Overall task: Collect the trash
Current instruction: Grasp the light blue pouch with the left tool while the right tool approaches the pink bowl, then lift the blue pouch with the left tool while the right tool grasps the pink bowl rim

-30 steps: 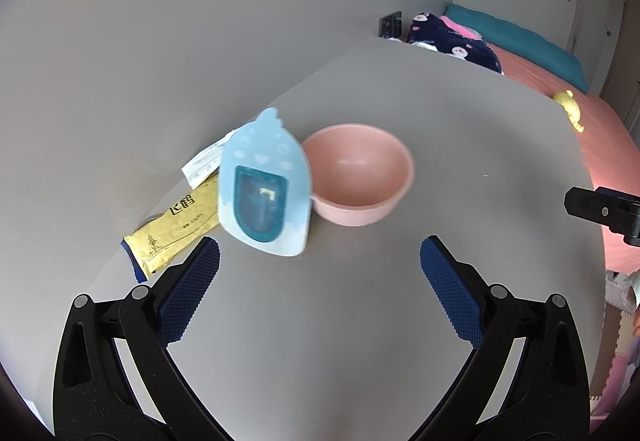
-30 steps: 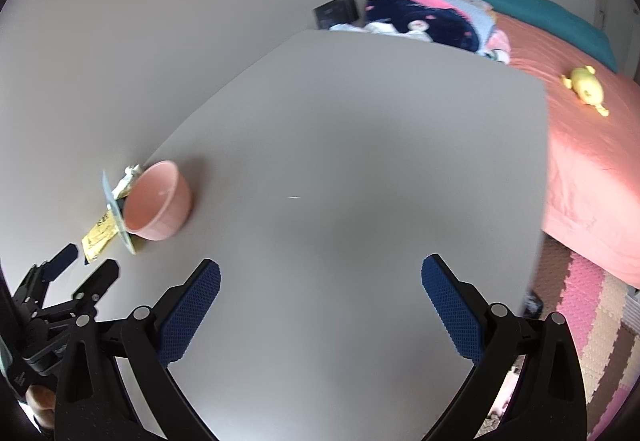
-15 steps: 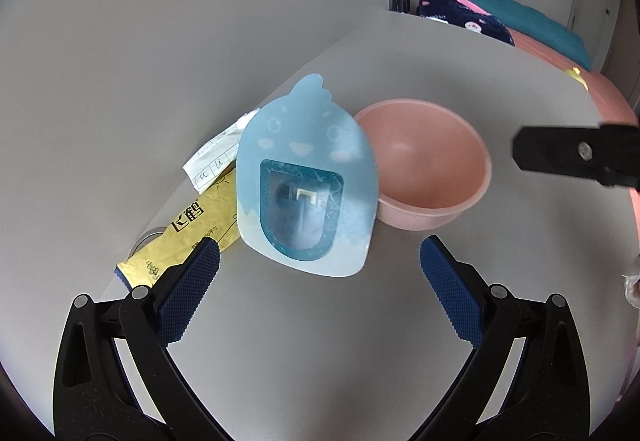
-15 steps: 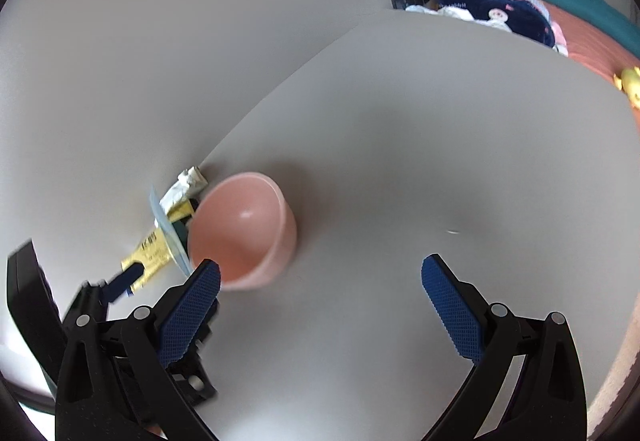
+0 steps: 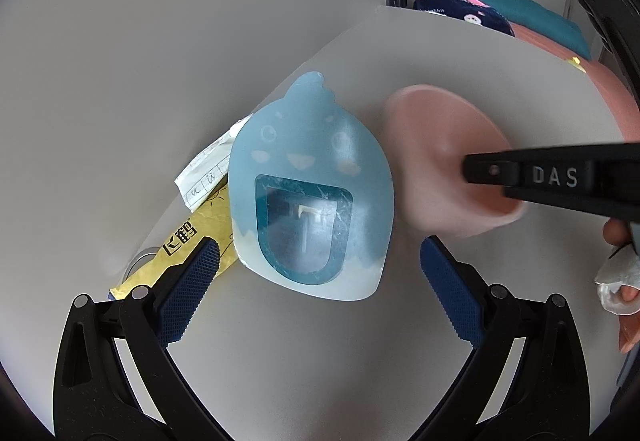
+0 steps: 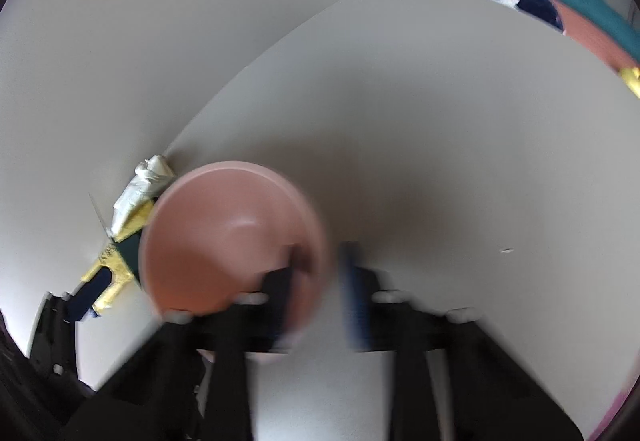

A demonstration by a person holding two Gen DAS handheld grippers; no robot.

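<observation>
Blurred over grey table (image 6: pixel 440 161), right gripper (image 6: pixel 320 281) jaws just closed on pink bowl (image 6: pixel 224 237) rim; left gripper (image 5: pixel 316 289) gapes empty.

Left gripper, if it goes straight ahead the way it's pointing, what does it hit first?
Most likely the blue package, which sits dead ahead between the open left gripper fingers, resting over the yellow packet. The pink bowl lies off to the right. Depth is hard to judge here.

A pale grey desk (image 5: pixel 460 53) is standing against a plain grey wall (image 5: pixel 160 21). Beyond it a bed is lying, carrying a salmon-pink sheet (image 5: pixel 536 37), teal pillow (image 5: pixel 532 11) and navy patterned fabric (image 5: pixel 456 7).
</observation>
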